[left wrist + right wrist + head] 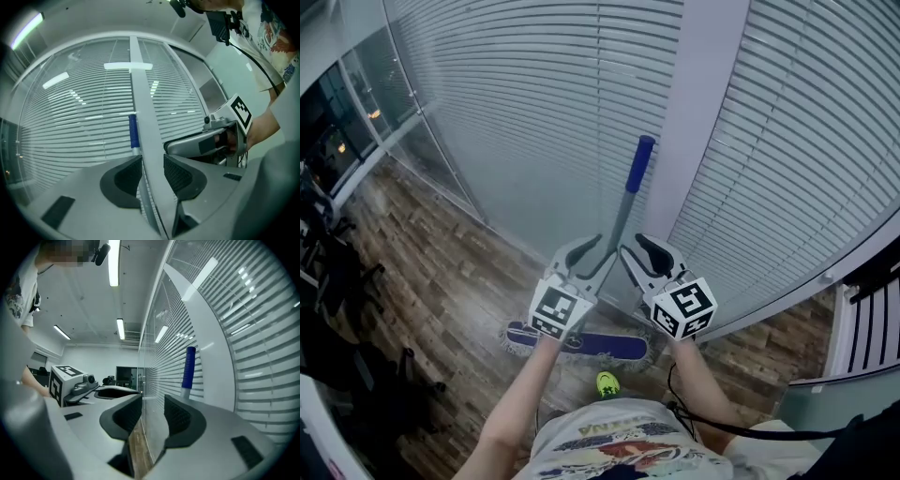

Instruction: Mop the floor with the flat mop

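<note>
The flat mop leans against the blind-covered glass wall. Its blue head lies on the wood floor, and its grey shaft rises to a blue grip. My left gripper stands open just left of the shaft, and my right gripper stands open just right of it. Neither holds the shaft. In the left gripper view the blue grip shows beyond the open pads, with only the white pillar in the gap. In the right gripper view the grip stands right of the empty jaws.
A white pillar runs up the wall behind the mop. Dark office chairs crowd the left side of the wood floor. A small yellow-green object lies by my feet. A white slatted unit stands at the right.
</note>
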Demonstrator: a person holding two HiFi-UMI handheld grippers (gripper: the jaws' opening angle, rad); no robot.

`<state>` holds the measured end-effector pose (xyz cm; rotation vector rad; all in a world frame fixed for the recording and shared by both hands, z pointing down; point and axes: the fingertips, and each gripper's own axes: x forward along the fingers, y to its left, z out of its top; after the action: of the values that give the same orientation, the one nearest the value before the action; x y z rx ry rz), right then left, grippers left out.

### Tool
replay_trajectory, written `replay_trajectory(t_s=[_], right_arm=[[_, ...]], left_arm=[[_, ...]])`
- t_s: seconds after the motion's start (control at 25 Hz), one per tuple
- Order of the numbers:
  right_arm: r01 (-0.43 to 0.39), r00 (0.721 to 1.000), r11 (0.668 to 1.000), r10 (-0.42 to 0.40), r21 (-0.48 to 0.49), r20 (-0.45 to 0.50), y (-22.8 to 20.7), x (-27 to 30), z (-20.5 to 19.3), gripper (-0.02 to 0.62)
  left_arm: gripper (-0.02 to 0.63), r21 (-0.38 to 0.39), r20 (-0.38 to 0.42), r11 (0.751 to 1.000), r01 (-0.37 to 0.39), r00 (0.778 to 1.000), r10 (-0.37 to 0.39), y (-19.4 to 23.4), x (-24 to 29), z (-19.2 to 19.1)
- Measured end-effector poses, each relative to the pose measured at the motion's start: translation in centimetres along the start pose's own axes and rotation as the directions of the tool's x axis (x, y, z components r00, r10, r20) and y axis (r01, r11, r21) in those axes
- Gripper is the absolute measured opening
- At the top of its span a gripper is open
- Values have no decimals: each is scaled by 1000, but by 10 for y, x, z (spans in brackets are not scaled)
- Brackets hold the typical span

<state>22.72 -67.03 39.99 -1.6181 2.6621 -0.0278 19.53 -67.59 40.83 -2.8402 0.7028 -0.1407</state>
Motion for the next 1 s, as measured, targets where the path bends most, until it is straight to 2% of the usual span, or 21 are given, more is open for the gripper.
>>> replay_trajectory(t_s=[0.2,0.44,0.76,1.0], right_arm=[[13,1000,1000,-13,1,-21,-41,32,-5,149],[47,998,999,-48,-4,-32,-72,58,-33,163],[42,998,999,-42,-6,-38,-96,82,0,164],[33,999,999,-33,-3,-34,-97,92,-34,164]], left_arm=[[159,-16,-31,1000,3,999,-4,23,43,-18],[172,-5,-56,1000,21,998,-22,33,79,-59],[172,-21,-66,1000,19,998,-20,54,113,-41],[169,-8,-98,1000,27,995,-27,45,115,-85]])
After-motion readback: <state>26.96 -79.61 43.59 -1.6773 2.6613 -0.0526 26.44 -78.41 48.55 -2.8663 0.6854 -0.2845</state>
